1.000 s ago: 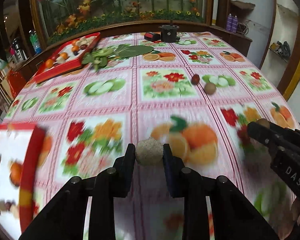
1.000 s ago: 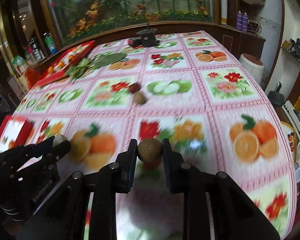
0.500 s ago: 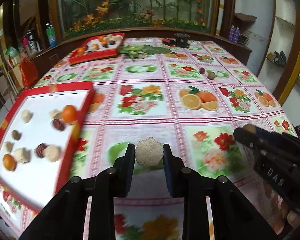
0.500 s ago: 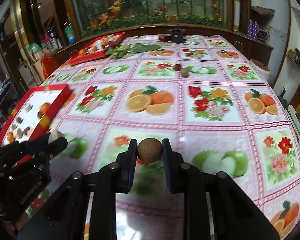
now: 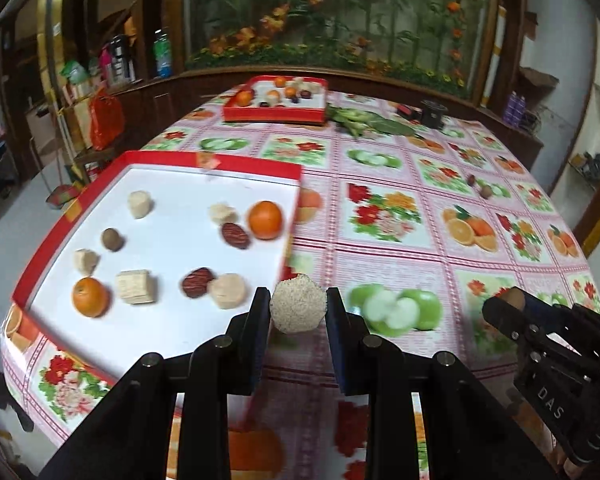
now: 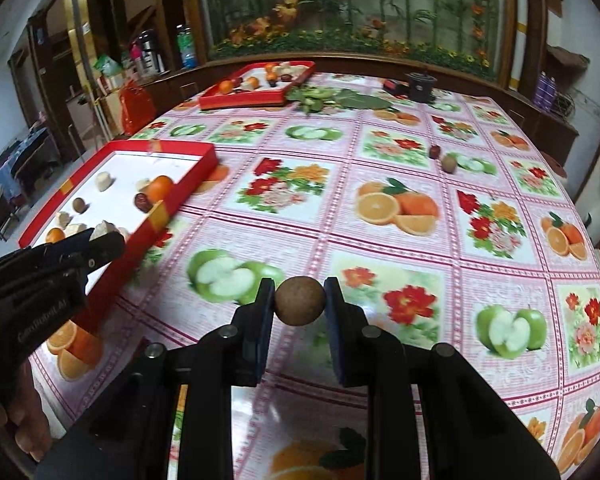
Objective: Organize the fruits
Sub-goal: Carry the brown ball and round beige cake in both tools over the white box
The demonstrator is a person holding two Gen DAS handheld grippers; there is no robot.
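My left gripper (image 5: 298,312) is shut on a pale rough round fruit (image 5: 298,309), held just off the near right corner of a red-rimmed white tray (image 5: 220,166). In that tray lie oranges (image 5: 265,219), dark red fruits, a brown fruit and several pale chunks. My right gripper (image 6: 300,302) is shut on a brown round fruit (image 6: 300,300) above the flowered tablecloth, right of the tray (image 6: 172,204). The left gripper (image 6: 96,246) shows at the left of the right wrist view. A dark red fruit (image 6: 434,151) and a brown fruit (image 6: 449,163) lie loose farther back.
A second red tray (image 5: 276,112) with fruits stands at the far side, with green leaves (image 5: 364,122) and a black device (image 5: 433,113) beside it. The right gripper (image 5: 512,312) shows at the right of the left wrist view. Cabinets, bottles and a planter ring the table.
Both grippers have drawn back and swung left toward the near tray, each still holding its fruit. The tray now fills more of the left wrist view.
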